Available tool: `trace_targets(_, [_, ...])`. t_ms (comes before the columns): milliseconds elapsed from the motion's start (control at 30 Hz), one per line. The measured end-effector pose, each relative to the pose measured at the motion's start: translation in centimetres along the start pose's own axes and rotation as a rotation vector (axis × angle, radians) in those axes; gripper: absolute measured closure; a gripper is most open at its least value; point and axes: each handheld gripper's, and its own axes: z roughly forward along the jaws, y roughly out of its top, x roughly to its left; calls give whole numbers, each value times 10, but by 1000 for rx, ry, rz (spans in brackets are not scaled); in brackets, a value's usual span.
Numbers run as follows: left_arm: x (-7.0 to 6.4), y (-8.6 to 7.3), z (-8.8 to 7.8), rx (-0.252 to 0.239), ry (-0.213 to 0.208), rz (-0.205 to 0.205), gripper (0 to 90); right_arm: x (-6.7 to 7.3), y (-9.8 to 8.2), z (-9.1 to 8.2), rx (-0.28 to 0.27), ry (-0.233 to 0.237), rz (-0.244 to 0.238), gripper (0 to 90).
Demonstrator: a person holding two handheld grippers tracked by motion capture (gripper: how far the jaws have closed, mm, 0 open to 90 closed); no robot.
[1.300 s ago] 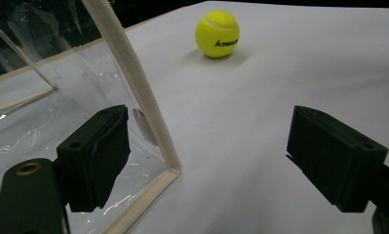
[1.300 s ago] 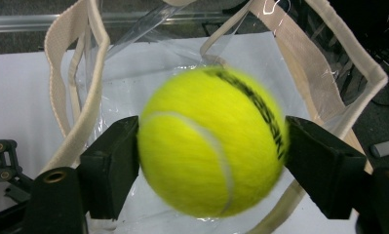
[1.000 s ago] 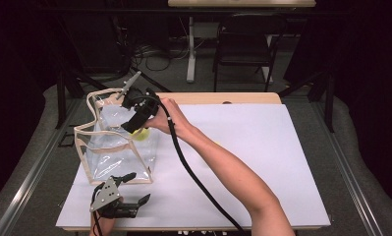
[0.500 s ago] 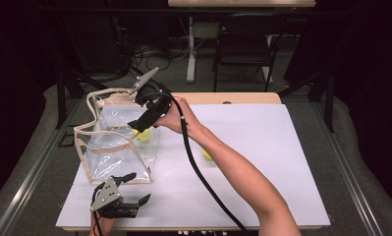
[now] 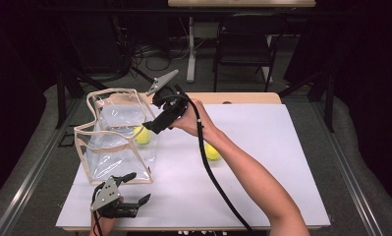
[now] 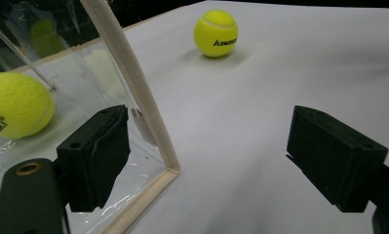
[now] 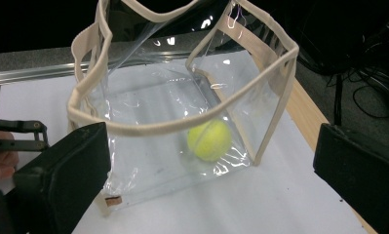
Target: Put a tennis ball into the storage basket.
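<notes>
Two tennis balls, one (image 5: 143, 135) inside the clear bag (image 5: 116, 140), one (image 5: 212, 152) on the table (image 5: 262, 162), both grippers' (image 5: 152, 126) (image 5: 134, 188) jaws wide open, empty.

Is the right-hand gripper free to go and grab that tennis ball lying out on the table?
Probably yes. The right gripper has its jaws wide open with nothing between them, and the loose tennis ball sits on bare white table beside the person's forearm, outside the clear bag.
</notes>
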Motion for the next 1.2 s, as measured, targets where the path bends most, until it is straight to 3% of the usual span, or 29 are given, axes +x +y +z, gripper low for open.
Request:
trace_targets(400, [0,0,0,4,1,-1,160,0,-33,-12,6,-16,14,0])
trace_targets(1200, [3,-3,-2,2,4,-7,160,-1,-87,-12,47,-28,60,0])
